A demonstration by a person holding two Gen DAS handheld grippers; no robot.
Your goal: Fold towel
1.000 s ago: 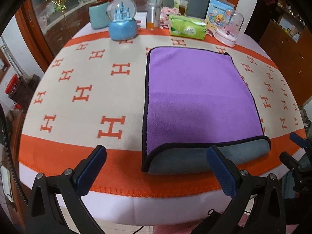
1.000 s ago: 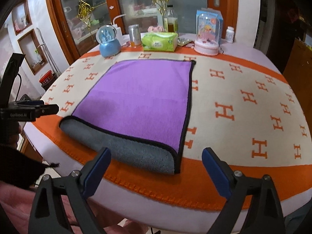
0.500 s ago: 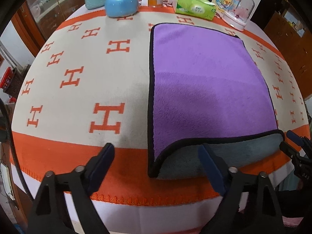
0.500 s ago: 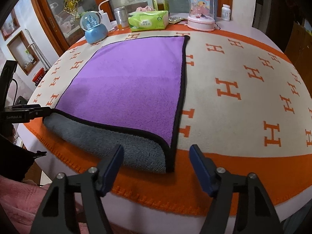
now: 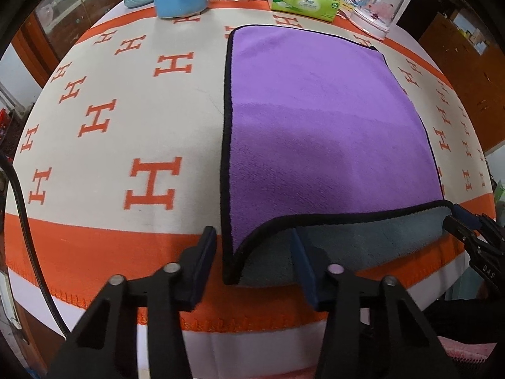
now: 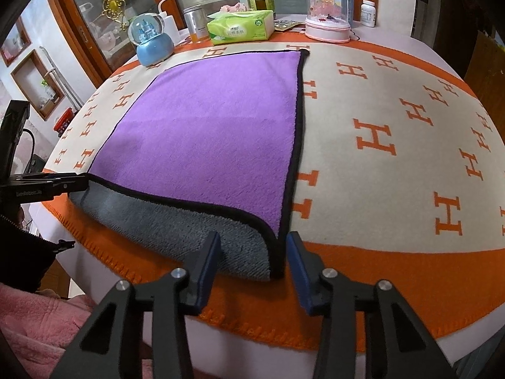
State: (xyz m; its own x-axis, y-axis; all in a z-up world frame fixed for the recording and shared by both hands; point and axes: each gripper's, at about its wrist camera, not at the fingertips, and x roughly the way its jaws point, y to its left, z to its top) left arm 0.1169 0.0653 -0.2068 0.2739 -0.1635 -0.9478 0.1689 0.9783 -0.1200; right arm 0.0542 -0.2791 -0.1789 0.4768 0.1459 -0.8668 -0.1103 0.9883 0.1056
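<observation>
My towel [image 5: 318,120] is purple with black edging and a grey underside. My tablecloth [image 5: 126,101] is cream with orange H's.

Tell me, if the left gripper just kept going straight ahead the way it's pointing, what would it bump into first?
Most likely the towel: the left gripper is open, its fingers either side of the near corner where the purple top turns back over the gray side. Depth is hard to judge, so contact may be very close.

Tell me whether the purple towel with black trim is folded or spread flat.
Folded once: the purple towel with black trim shows its grey underside as a rounded fold at the near edge, purple layer lying on top.
</observation>
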